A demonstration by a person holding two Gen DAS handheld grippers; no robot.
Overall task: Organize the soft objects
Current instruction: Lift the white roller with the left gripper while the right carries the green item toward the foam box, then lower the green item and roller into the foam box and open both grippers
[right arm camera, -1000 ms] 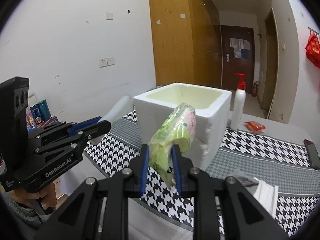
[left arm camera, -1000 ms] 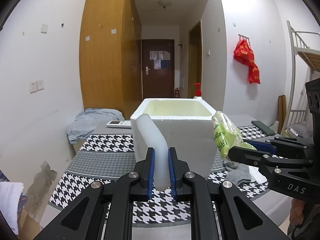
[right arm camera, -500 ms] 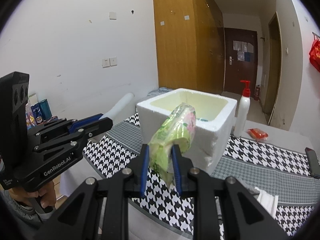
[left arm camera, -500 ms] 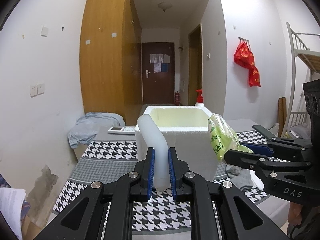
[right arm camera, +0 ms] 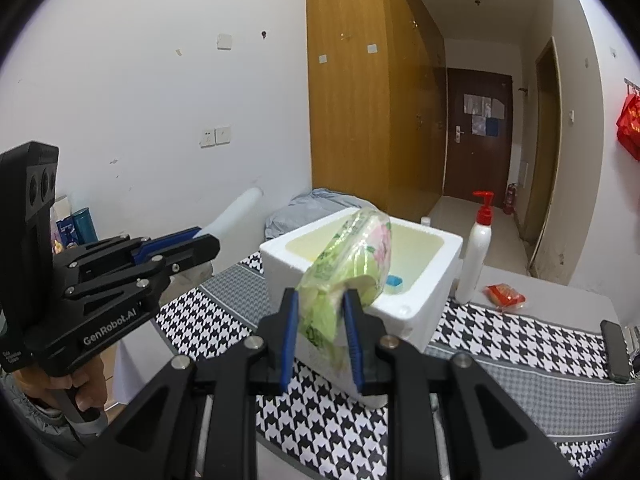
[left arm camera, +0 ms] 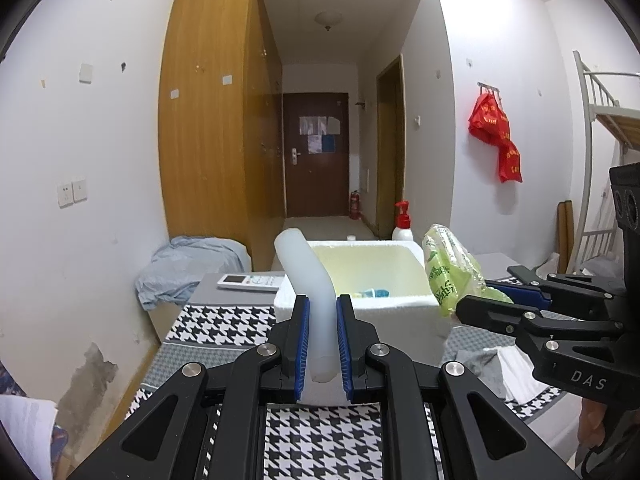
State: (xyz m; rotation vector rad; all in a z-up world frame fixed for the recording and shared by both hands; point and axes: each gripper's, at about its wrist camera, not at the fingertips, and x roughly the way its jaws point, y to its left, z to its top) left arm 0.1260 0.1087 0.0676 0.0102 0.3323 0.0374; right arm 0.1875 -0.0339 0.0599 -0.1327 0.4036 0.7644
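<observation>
Left wrist view: my left gripper (left arm camera: 322,342) pinches the white foam tube (left arm camera: 310,280), my right gripper (right arm camera: 322,326) squeezes the green tissue pack (right arm camera: 348,268). I should go right over the foam box (right arm camera: 416,300), then let go gently.

both claws raised, foam box (left arm camera: 372,268) interior visible

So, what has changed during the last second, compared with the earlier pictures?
Both grippers rose: the foam box sits lower in both views and its inside now shows. The left gripper stays shut on the white foam tube, the right gripper on the green tissue pack.
</observation>
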